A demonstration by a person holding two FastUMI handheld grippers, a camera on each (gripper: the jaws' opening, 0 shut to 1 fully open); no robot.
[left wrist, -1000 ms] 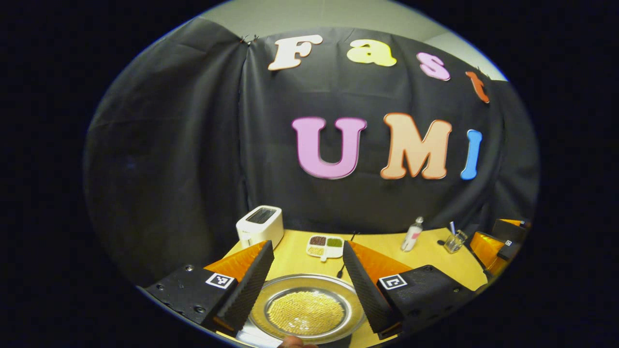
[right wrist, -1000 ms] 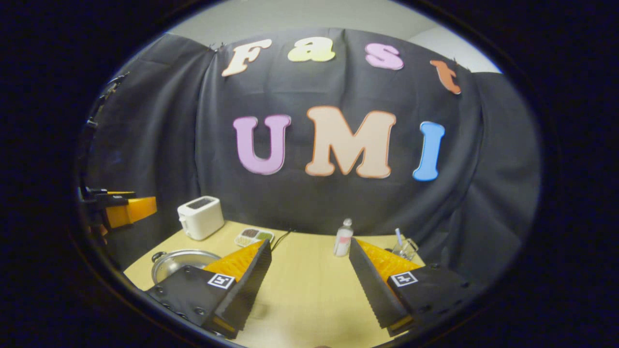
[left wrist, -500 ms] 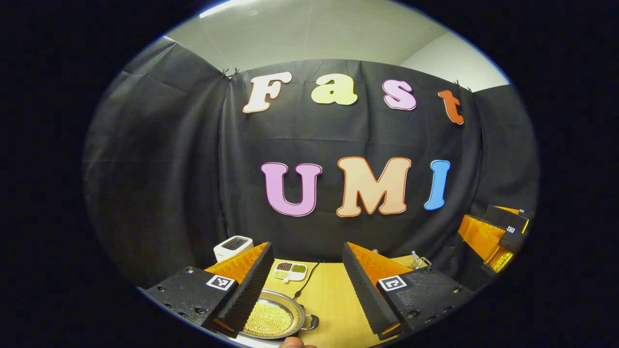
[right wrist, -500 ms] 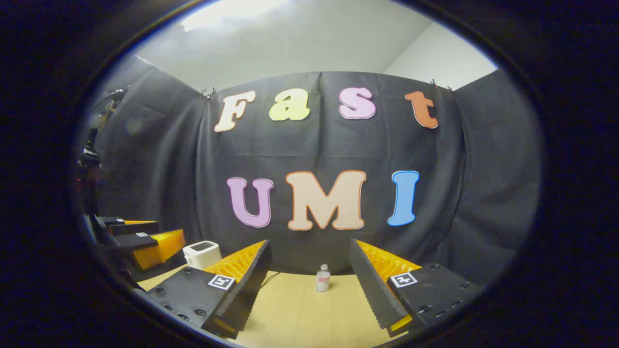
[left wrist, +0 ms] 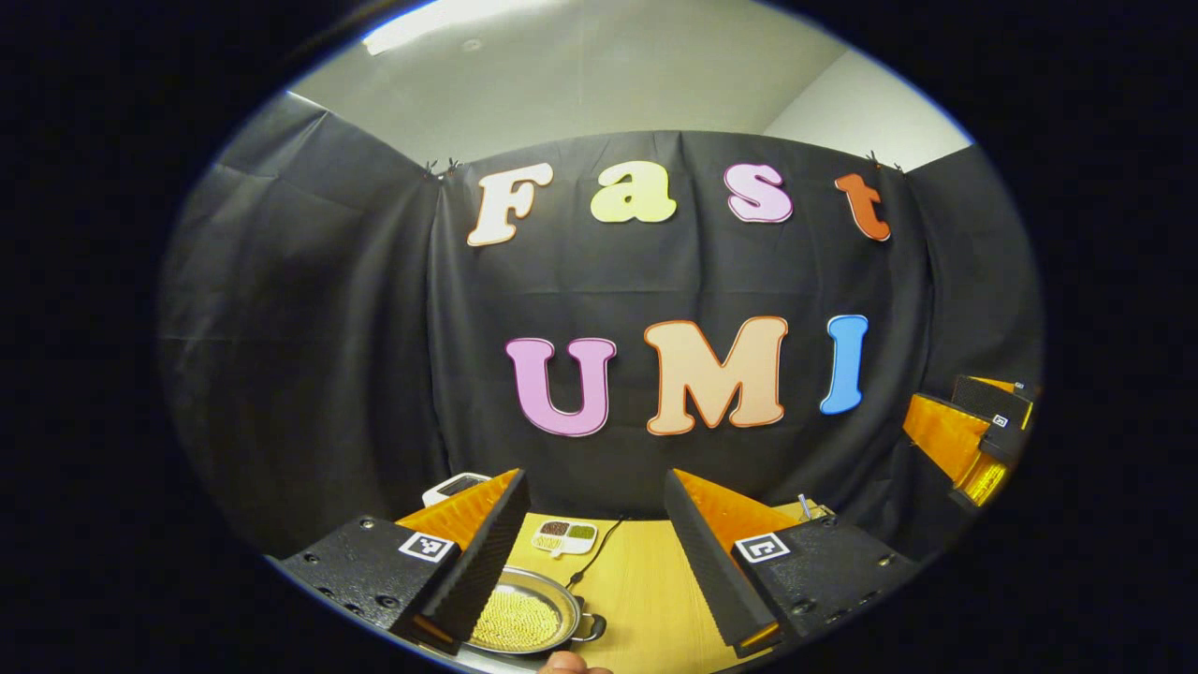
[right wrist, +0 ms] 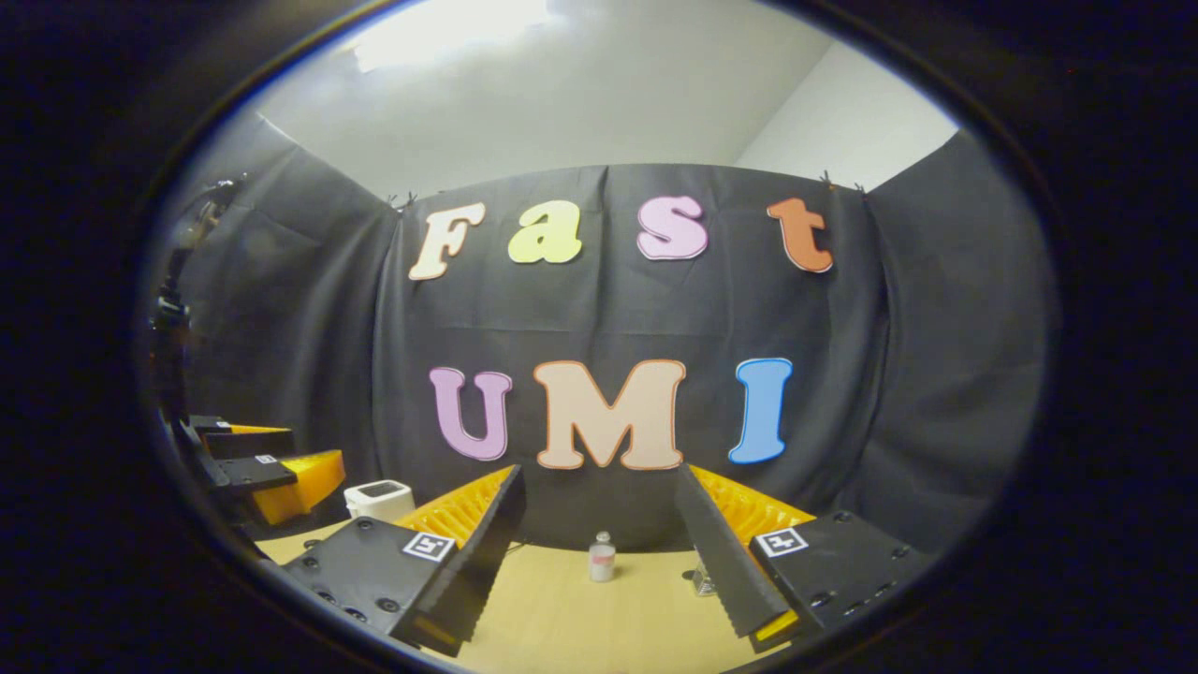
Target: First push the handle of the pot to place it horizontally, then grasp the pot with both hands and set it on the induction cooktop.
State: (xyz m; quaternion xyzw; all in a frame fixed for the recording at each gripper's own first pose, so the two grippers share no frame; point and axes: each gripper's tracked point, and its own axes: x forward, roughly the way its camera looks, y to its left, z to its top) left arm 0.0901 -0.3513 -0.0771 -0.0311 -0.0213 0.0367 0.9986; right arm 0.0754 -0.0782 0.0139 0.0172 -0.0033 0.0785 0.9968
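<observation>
Grippers, two. Left gripper (left wrist: 594, 534): fingers spread wide, grasping nothing, held above the table (left wrist: 646, 590). Right gripper (right wrist: 599, 529): fingers likewise parted, empty, also raised.

Pot (left wrist: 524, 622), one: metal, full of pale yellow grains, low in the left gripper view beside that gripper's left finger; one side handle (left wrist: 592, 624) visible.

Toaster (right wrist: 378, 499), one, white. Divided dish (left wrist: 564, 535), one. Small bottle (right wrist: 601, 558), one, upright. Glass (right wrist: 700, 580), one, partly hidden.
</observation>
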